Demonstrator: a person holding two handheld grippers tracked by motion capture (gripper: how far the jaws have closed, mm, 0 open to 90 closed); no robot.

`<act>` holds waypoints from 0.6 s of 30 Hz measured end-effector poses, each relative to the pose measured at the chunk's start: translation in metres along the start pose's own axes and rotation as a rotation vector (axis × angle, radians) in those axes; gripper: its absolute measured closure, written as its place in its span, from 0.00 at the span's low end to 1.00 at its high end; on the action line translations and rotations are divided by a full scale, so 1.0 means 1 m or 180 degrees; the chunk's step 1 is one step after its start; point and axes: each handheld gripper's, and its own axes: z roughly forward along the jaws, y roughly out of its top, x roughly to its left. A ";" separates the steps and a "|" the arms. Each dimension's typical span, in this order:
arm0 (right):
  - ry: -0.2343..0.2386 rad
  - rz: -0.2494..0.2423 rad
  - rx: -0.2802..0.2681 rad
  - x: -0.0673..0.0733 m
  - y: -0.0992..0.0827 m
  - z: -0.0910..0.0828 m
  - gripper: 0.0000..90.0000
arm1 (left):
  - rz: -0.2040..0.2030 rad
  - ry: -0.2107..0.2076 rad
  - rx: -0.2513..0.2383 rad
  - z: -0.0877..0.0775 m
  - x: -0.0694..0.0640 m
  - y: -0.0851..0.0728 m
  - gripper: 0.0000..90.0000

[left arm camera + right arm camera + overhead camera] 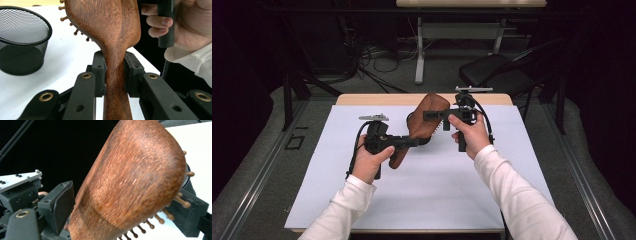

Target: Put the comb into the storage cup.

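A brown wooden hairbrush [428,112] is held up over the white sheet between both grippers, bristles toward the right. My left gripper [414,142] is shut on its handle [115,82], both pads pressed against the wood, as the left gripper view shows [115,65]. My right gripper [428,116] reaches in from the right at the brush head [135,177]. In the right gripper view [127,203] its jaws stand wide around the head, one pad against the wooden edge and the other touched by the bristle tips [186,205].
A black mesh basket [25,37] stands on the white sheet [422,200] just beyond the brush. Past the table's far wooden edge [362,99] are a black chair [492,70], cables on the floor and another desk [462,30].
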 end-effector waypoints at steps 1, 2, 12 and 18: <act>0.0005 0.0001 0.0006 0.000 0.000 0.000 0.16 | 0.0016 -0.0008 0.0000 0.000 0.000 0.000 0.83; 0.0013 0.0004 0.0009 0.000 0.000 0.000 0.16 | 0.0019 -0.0010 0.0003 0.001 -0.001 0.000 0.83; 0.0133 0.0046 0.0010 -0.002 0.000 0.001 0.16 | 0.0056 -0.0030 0.0028 0.003 -0.002 -0.001 0.83; 0.0213 0.0054 0.0036 -0.003 0.000 0.000 0.17 | 0.0069 -0.0048 0.0040 0.004 -0.001 -0.001 0.83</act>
